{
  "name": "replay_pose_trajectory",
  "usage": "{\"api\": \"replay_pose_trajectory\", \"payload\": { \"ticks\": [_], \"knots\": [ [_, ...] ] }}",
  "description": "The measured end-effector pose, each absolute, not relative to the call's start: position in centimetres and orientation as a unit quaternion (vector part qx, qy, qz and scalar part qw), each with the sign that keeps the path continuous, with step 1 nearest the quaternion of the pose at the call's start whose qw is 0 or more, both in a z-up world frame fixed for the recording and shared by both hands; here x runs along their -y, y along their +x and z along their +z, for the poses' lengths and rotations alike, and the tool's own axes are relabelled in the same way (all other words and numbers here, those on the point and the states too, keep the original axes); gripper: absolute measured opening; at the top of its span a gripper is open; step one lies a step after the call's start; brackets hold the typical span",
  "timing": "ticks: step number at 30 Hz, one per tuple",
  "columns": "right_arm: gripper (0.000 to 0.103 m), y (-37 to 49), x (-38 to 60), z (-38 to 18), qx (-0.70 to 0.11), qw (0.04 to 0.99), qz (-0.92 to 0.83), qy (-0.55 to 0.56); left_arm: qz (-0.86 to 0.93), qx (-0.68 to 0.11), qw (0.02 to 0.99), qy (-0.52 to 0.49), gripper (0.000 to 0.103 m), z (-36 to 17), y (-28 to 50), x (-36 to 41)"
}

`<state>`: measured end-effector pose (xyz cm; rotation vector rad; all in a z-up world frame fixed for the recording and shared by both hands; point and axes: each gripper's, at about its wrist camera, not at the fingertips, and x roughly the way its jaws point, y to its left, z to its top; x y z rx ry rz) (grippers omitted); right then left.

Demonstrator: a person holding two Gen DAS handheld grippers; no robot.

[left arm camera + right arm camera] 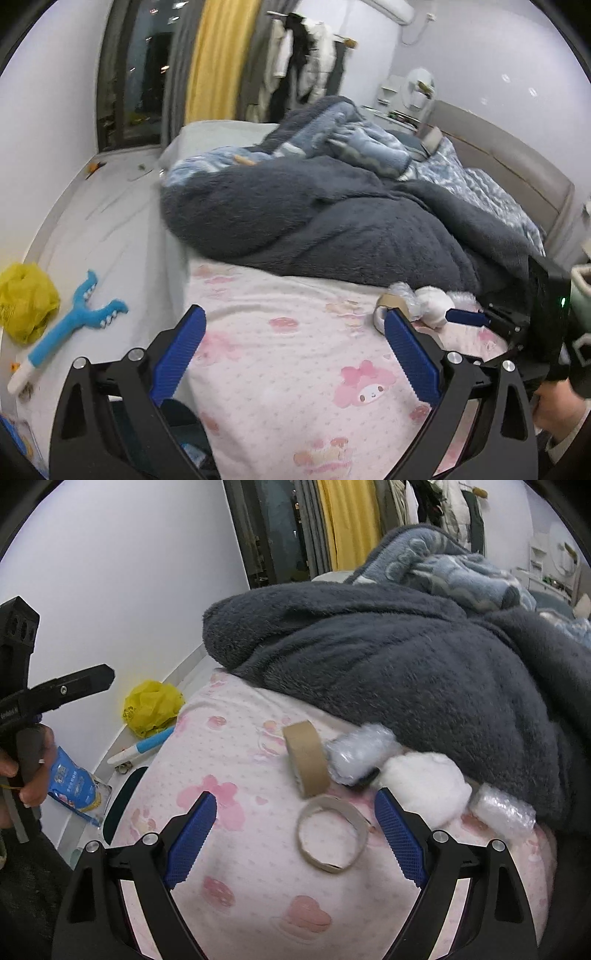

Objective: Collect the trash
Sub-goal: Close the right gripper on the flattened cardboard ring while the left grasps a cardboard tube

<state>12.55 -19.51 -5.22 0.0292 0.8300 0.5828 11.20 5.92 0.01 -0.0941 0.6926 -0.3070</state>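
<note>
Trash lies on the pink printed bedsheet point(258, 893): a brown cardboard tape core point(306, 762) on edge, a flat grey cardboard ring point(332, 840), a bubble-wrap wad point(360, 753), a white cotton wad point(428, 788) and a second bubble-wrap wad point(504, 810). My right gripper point(295, 836) is open and empty, its jaws either side of the flat ring, just above the sheet. My left gripper point(293, 334) is open and empty over the sheet, left of the trash point(417, 301). The right gripper's finger point(465, 317) shows beside the white wad.
A dark grey fleece blanket point(406, 657) is piled just behind the trash. On the floor left of the bed lie a yellow plastic bag point(26, 299), a blue toy slingshot point(74, 325) and a blue snack packet point(75, 786). White wall at left.
</note>
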Motion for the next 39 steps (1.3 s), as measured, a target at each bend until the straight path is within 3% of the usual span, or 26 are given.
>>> {"api": "replay_pose_trajectory", "payload": {
  "ticks": [8,15,19,31,35,39],
  "knots": [
    [0.076,13.4,20.6,-6.7,-0.410,0.861,0.299,0.033,-0.199,-0.349,0.915,-0.028,0.099,-2.6,12.9,-2.5],
    [0.071,14.0,20.4,-8.4,-0.423,0.854,0.300,0.031,-0.251,-0.346,0.903,-0.033,0.098,-4.1,14.1,0.2],
    [0.062,14.5,20.1,-9.1,-0.429,0.852,0.298,0.028,-0.266,-0.353,0.896,-0.040,0.097,-5.0,14.9,1.3],
    [0.060,14.2,20.2,-9.5,-0.431,0.851,0.299,0.028,-0.281,-0.383,0.879,-0.047,0.089,-7.2,16.6,3.3],
    [0.046,14.1,20.4,-9.7,-0.431,0.853,0.295,0.016,-0.293,-0.391,0.870,-0.062,0.089,-7.6,17.0,3.8],
    [0.045,14.1,21.0,-9.6,-0.428,0.852,0.299,0.029,-0.300,-0.395,0.866,-0.067,0.084,-7.8,17.2,4.6]
  ]
}}
